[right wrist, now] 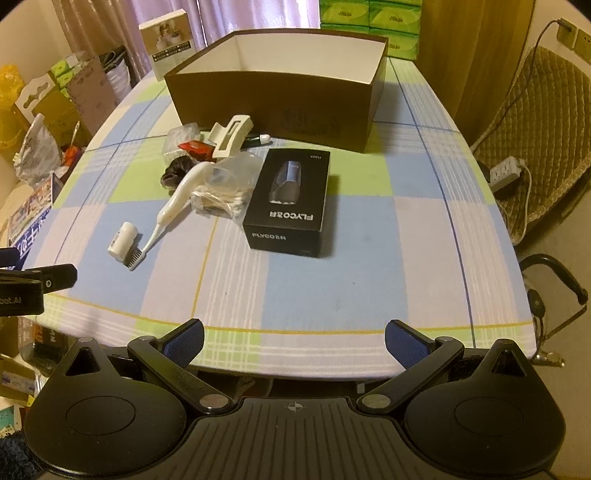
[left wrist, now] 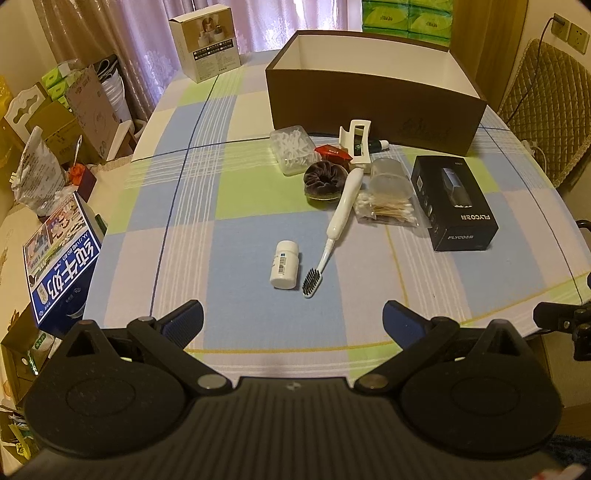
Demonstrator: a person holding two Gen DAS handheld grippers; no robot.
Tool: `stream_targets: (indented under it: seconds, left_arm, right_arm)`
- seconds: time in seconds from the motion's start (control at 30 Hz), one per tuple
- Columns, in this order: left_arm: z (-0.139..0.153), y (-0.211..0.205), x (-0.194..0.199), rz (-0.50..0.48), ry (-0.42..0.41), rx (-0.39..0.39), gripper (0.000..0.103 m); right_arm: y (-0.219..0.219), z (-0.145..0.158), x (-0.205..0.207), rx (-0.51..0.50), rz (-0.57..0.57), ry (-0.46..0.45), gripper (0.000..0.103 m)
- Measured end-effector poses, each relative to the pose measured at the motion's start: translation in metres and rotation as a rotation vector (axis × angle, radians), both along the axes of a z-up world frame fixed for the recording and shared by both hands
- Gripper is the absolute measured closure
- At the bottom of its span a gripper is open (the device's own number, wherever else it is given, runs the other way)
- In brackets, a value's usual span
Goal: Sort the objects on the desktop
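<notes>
A big brown open box (left wrist: 373, 107) (right wrist: 273, 99) stands at the far side of the checked tablecloth. In front of it lies a cluster: a white pill bottle (left wrist: 284, 264) (right wrist: 122, 238), a white toothbrush (left wrist: 341, 210) (right wrist: 173, 206), a dark scrunchie (left wrist: 323, 179), a clear case of floss picks (left wrist: 291, 147), a white hair claw (left wrist: 357, 140) (right wrist: 231, 138), cotton swabs (left wrist: 389, 208) (right wrist: 221, 201) and a black FLYCO box (left wrist: 456, 203) (right wrist: 291, 201). My left gripper (left wrist: 293, 319) hovers open near the table's front edge, short of the bottle. My right gripper (right wrist: 293, 338) is open over the front edge, empty.
A white product box (left wrist: 207, 40) stands at the table's far left corner. Green tissue packs (right wrist: 369, 22) are stacked behind the brown box. Cartons and bags (left wrist: 55, 122) crowd the left side. A quilted chair (right wrist: 535, 140) and a power strip (right wrist: 506, 171) sit to the right.
</notes>
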State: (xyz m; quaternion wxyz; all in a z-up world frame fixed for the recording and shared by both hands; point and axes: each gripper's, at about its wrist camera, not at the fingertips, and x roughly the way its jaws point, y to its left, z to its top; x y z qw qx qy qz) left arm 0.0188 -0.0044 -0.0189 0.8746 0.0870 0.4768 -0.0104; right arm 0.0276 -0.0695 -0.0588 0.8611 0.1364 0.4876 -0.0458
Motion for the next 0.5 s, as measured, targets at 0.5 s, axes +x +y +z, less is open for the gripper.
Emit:
stream_targets:
  seconds: [0.5]
  left_arm:
    - [-0.017, 0.021, 0.027, 0.013, 0.008, 0.003, 0.001]
  right_arm:
    - [-0.010, -0.007, 0.014, 0.022, -0.028, -0.026, 0.002]
